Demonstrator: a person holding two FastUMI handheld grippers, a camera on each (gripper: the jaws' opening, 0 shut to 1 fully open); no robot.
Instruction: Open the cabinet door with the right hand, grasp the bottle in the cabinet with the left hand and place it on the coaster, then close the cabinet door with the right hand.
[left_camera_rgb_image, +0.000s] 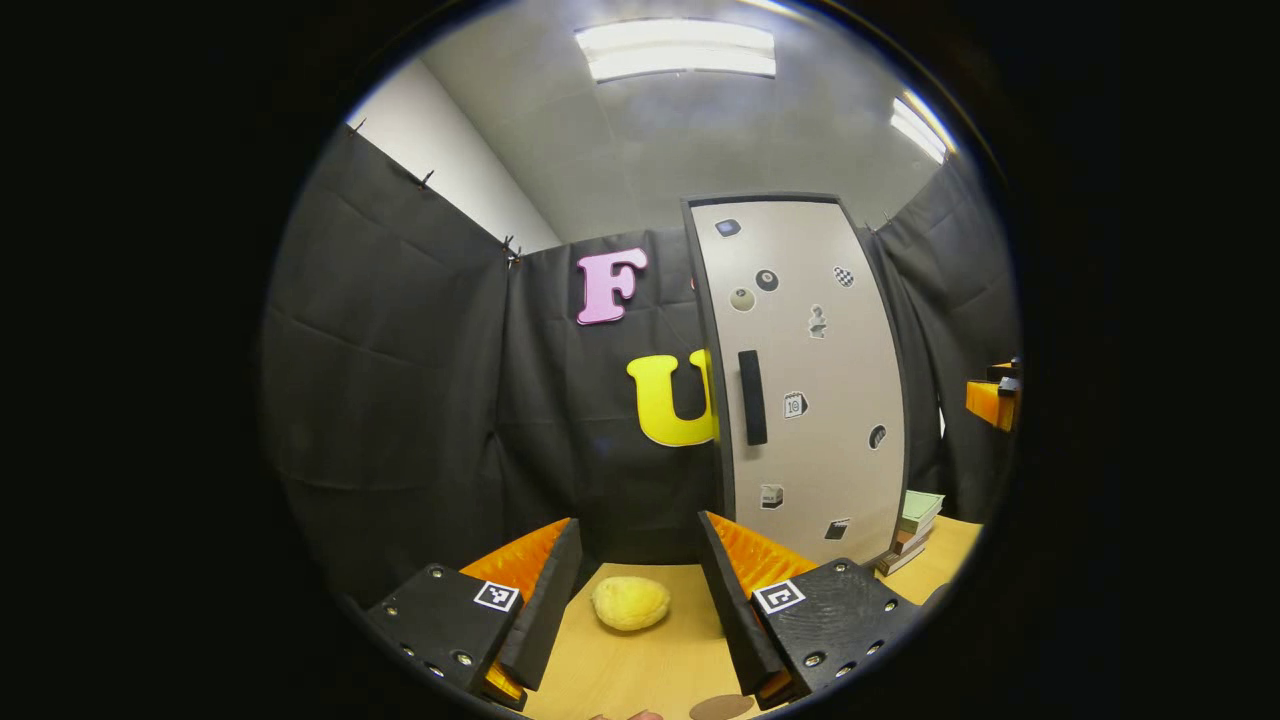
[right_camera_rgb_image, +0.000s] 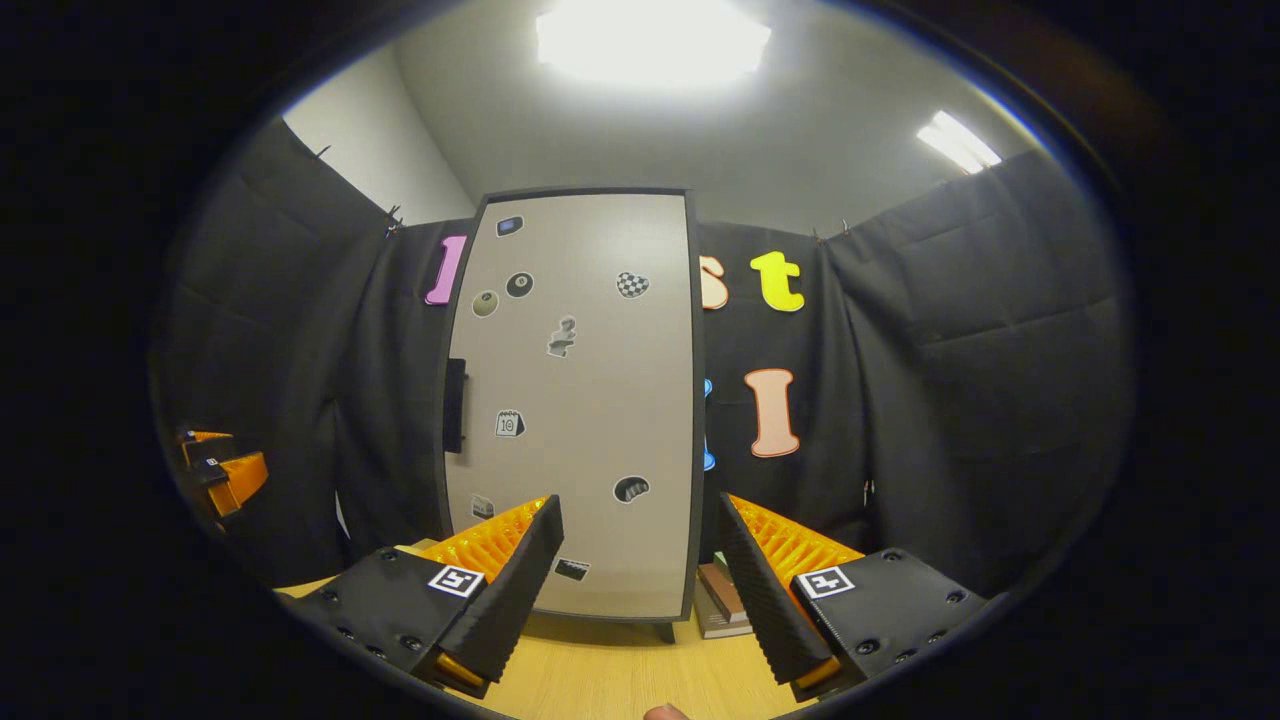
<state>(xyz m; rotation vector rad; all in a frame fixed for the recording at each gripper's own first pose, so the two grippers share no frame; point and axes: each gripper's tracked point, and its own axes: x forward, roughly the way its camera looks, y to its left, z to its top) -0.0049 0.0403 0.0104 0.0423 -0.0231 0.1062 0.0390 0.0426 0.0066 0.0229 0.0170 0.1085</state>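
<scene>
On the tabletop (left_camera_rgb_image: 640, 670), toward its back edge, stands the cabinet, and its grey door (left_camera_rgb_image: 810, 380) is closed, with a dark upright handle (left_camera_rgb_image: 752, 397) near the door's left side and several small stickers scattered over its face. The bottle cannot be seen with the door closed as it is.

From the left gripper view, the left tongs (left_camera_rgb_image: 640, 600) hang above the light wooden surface with the 2 fingers spread wide and nothing between them. A yellow sponge-like lump (left_camera_rgb_image: 630, 603) lies on the tabletop ahead of them, seen in the gap between the fingers and apart from both. A brown round piece, possibly the coaster (left_camera_rgb_image: 722, 707), shows at the very bottom edge of that view, cut off, so its shape is hard to confirm. A stack of books (left_camera_rgb_image: 915, 530) sits on the tabletop just right of the cabinet's foot. At the far right of this view an orange and black part of the right tongs (left_camera_rgb_image: 993, 397) is visible.

From the right gripper view, the right tongs (right_camera_rgb_image: 640, 570) face the cabinet door (right_camera_rgb_image: 570, 400) squarely, fingers wide apart and holding nothing, not touching the door or its handle (right_camera_rgb_image: 455, 405). The books (right_camera_rgb_image: 725, 600) show beside the cabinet's base on the right. The left tongs (right_camera_rgb_image: 222, 470) appear at the far left.
</scene>
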